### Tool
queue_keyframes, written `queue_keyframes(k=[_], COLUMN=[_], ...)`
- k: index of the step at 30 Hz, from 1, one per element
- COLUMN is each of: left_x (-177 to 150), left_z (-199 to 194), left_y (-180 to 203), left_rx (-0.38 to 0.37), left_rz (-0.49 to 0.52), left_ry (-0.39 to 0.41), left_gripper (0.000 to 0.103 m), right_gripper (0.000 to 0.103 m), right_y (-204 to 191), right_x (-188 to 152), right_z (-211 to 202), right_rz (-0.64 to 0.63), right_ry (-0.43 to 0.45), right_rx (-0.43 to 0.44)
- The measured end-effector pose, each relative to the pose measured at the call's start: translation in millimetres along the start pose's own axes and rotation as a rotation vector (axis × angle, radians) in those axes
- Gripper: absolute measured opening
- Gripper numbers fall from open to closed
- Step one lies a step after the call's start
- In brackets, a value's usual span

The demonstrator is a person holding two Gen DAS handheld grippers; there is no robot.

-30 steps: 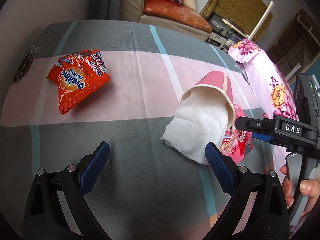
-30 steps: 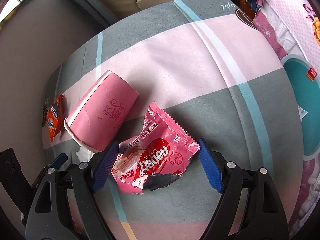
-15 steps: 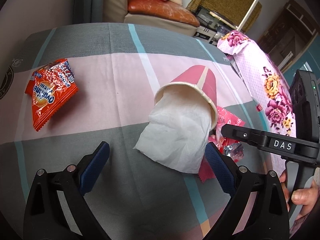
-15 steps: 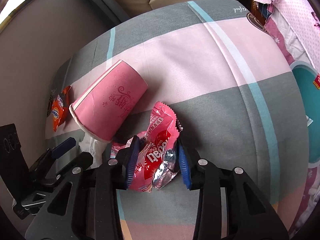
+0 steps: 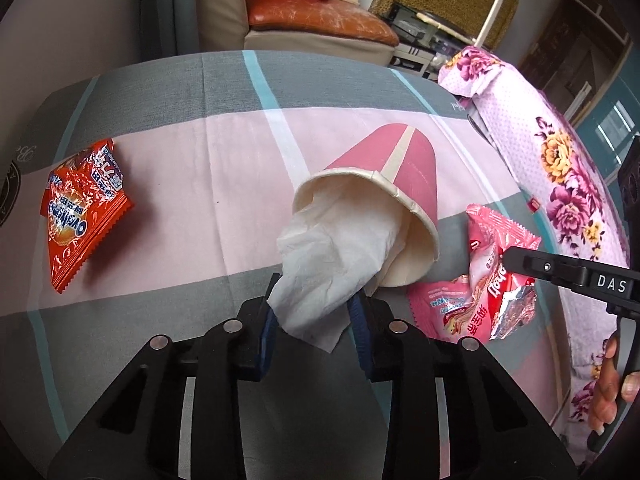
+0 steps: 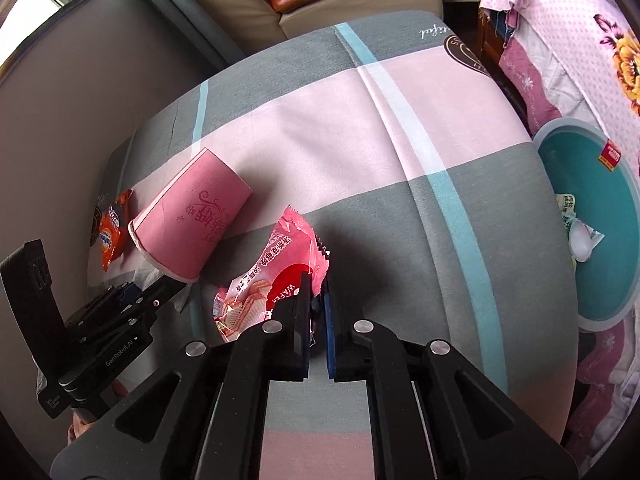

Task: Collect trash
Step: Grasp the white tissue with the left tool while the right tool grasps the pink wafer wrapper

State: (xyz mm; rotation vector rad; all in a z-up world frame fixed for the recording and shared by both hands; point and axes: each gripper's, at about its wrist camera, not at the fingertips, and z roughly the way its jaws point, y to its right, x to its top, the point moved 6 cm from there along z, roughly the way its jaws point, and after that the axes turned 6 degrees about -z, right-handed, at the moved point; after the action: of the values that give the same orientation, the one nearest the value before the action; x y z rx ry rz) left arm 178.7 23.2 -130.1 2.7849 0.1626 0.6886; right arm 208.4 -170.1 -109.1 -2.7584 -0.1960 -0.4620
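Observation:
A pink paper cup [image 5: 400, 168] lies on its side on the checked cloth, a white tissue [image 5: 336, 248] spilling from its mouth. My left gripper [image 5: 314, 300] is closing, its blue pads pinching the tissue's lower end. To the right, a pink wafer wrapper [image 6: 280, 264] is lifted at one edge, and my right gripper [image 6: 318, 284] is shut on it. An orange Ovaltine wrapper [image 5: 80, 208] lies flat at the far left, apart from both grippers. In the right wrist view the cup [image 6: 192, 216] hides most of the tissue.
A teal bin [image 6: 592, 272] with some trash in it stands on the floor off the table's right edge. A floral pink cloth [image 5: 560, 168] drapes beside it. A sofa [image 5: 320, 28] sits behind the table. A hand holds the right gripper's handle at the lower right.
My left gripper moved up to the tissue and its jaws closed from wide open onto it. My right gripper's jaws closed on the pink wrapper and raised its edge.

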Motion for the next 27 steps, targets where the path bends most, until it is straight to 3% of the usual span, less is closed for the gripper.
queue_keyframes(k=[6, 14, 19, 20, 21, 22, 23, 24, 27], left_x=[-11, -43, -53, -51, -48, -44, -39, -34, -19], left_z=[-14, -27, -37, -40, -42, -46, -50, -54, -51], left_y=[-2, 6, 2, 1, 0, -1, -2, -1, 6], left_rx=[-0.027, -0.08, -0.047, -0.041, -0.033, -0.026, -0.021, -0.02, -0.035], left_rz=[-0.023, -0.017, -0.023, -0.027, -0.033, -0.041, -0.048, -0.05, -0.043], left_ry=[0.003, -0.058, -0.05, -0.042, -0.032, -0.012, 0.016, 0.04, 0.047], left_gripper=[0.019, 0.018, 0.02, 0.024, 0.041, 0.066, 0.074, 0.081, 0.082], right_gripper=[0.006, 0.006, 0.006, 0.006, 0.006, 0.006, 0.006, 0.006, 0.006], right_y=[-1, -2, -1, 0, 0, -1, -1, -2, -1], right_x=[-8, -19, -27, -28, -29, -29, -29, -29, -28], right_z=[0, -14, -25, -27, -29, -32, -34, -37, -42], right_rz=[-0.002, -0.007, -0.011, -0.011, -0.012, -0.013, -0.014, -0.015, -0.015], right_ry=[-0.003, 0.014, 0.026, 0.029, 0.032, 0.037, 0.042, 0.046, 0.056], right_rx=[0.008, 0.024, 0.027, 0.027, 0.027, 0.027, 0.027, 0.027, 0.023])
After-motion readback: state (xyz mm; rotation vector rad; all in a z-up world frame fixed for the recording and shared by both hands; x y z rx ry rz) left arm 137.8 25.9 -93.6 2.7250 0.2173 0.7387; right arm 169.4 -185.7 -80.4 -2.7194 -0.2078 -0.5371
